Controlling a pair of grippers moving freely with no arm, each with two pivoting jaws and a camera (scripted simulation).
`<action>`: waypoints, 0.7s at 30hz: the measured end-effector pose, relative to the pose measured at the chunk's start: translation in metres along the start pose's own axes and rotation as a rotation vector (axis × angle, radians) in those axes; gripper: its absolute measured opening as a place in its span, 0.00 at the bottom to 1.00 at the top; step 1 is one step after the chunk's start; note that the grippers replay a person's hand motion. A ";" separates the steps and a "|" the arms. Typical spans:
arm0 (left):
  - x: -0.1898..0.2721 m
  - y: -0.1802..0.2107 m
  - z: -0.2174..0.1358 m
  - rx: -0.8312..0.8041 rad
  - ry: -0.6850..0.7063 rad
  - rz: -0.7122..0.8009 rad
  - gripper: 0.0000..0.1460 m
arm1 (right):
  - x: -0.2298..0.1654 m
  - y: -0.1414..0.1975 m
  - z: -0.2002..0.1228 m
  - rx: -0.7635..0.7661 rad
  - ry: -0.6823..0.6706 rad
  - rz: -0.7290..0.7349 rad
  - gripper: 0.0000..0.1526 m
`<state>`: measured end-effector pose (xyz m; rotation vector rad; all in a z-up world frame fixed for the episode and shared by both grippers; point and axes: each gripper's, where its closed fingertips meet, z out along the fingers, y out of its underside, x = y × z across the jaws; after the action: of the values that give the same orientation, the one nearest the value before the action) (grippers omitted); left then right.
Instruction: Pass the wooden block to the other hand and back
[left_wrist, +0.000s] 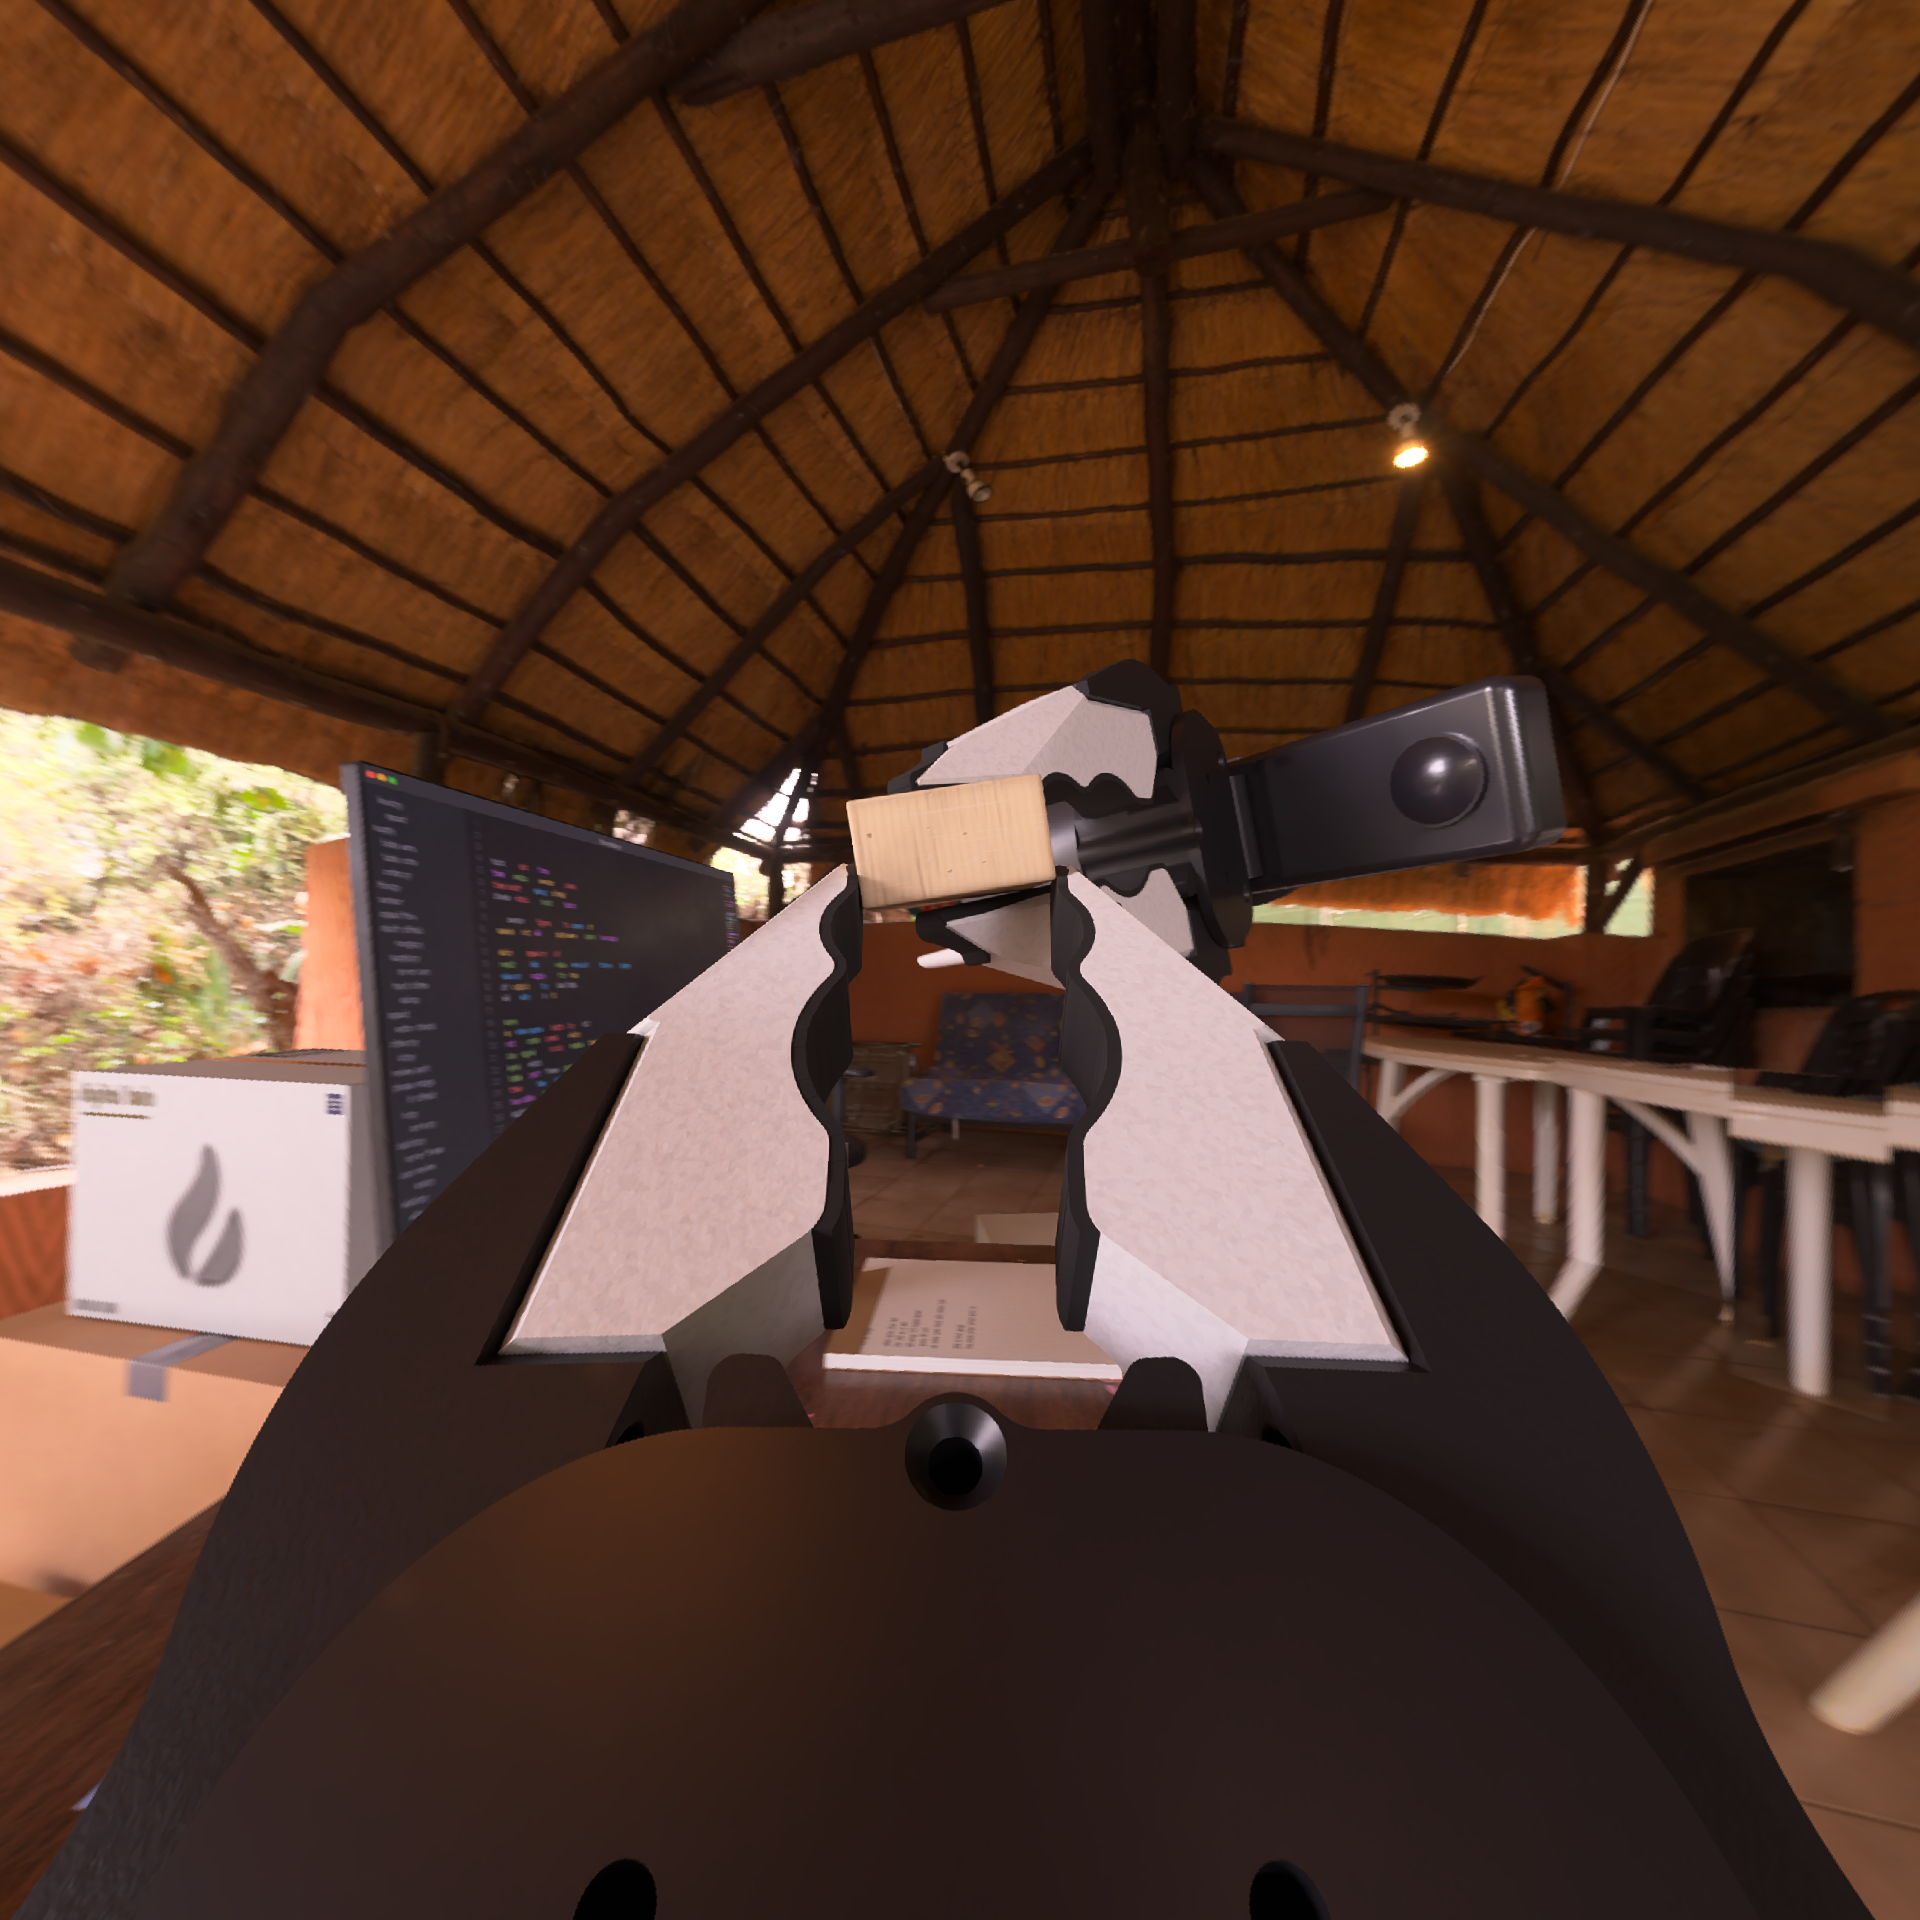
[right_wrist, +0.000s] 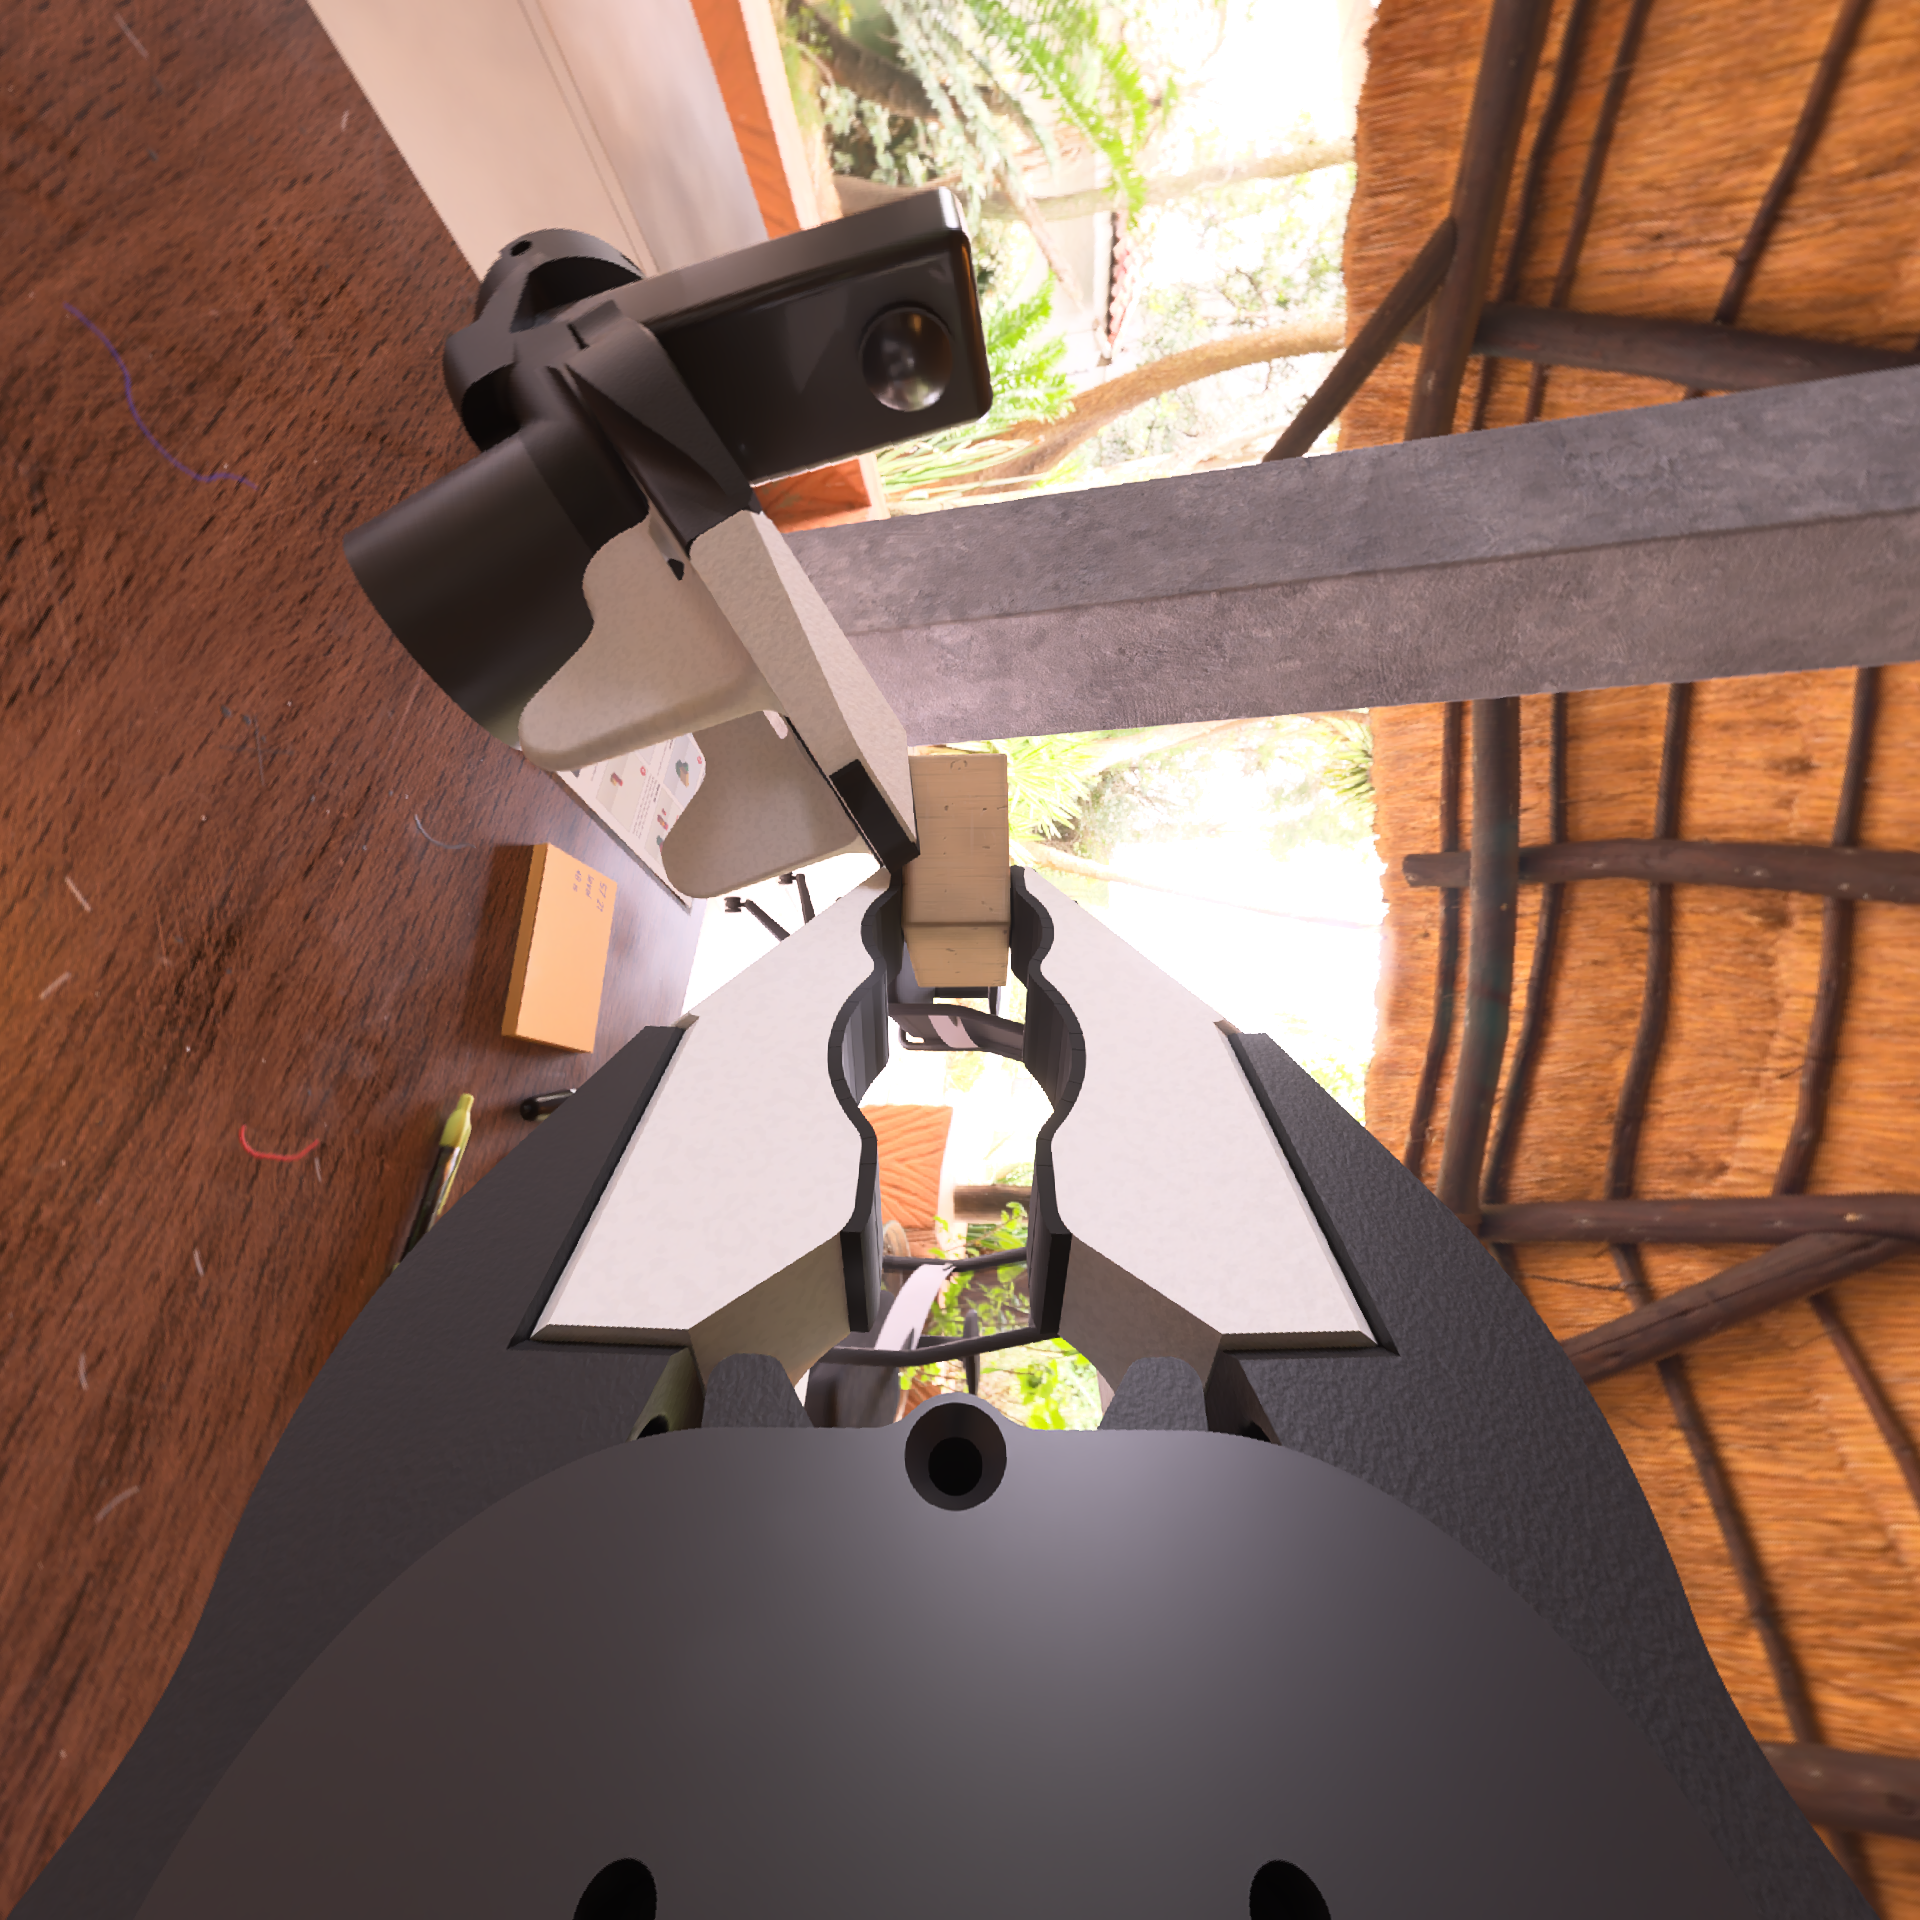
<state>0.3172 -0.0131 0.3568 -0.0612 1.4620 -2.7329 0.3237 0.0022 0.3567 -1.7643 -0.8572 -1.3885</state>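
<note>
The wooden block (left_wrist: 951, 842) is a pale short bar held in the air. My left gripper (left_wrist: 961, 888) has its two fingertip pads against the block's two ends, only at its lower edge. My right gripper (left_wrist: 1023, 847) comes in from the right in the left wrist view and clamps the block's right end from above and below. In the right wrist view my right gripper (right_wrist: 954, 914) is shut across the near end of the block (right_wrist: 956, 831), which sticks forward past its tips. The left gripper (right_wrist: 902, 864) reaches in from the upper left, its pad touching the block's side.
A dark monitor (left_wrist: 540, 997), a white box (left_wrist: 208, 1195) on a cardboard box (left_wrist: 135, 1455) and a sheet of paper (left_wrist: 935, 1320) lie beyond and below. White tables (left_wrist: 1558, 1091) stand at right. On the brown desk (right_wrist: 208, 623) are an orange pad (right_wrist: 556, 945) and a pen (right_wrist: 447, 1153).
</note>
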 end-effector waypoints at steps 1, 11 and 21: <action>-0.003 0.000 0.000 0.000 -0.016 0.023 0.25 | -0.001 0.002 0.001 0.004 0.008 0.020 0.13; -0.052 0.006 -0.033 -0.200 -0.271 0.422 0.47 | -0.023 0.062 0.012 0.072 -0.124 0.846 0.12; -0.053 0.058 -0.050 -0.560 -0.343 1.079 0.60 | -0.066 0.069 0.024 0.123 -0.911 1.560 0.12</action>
<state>0.3689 -0.0008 0.2798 0.1795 1.4741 -1.3694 0.3811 -0.0178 0.2793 -2.0436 0.2109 0.4865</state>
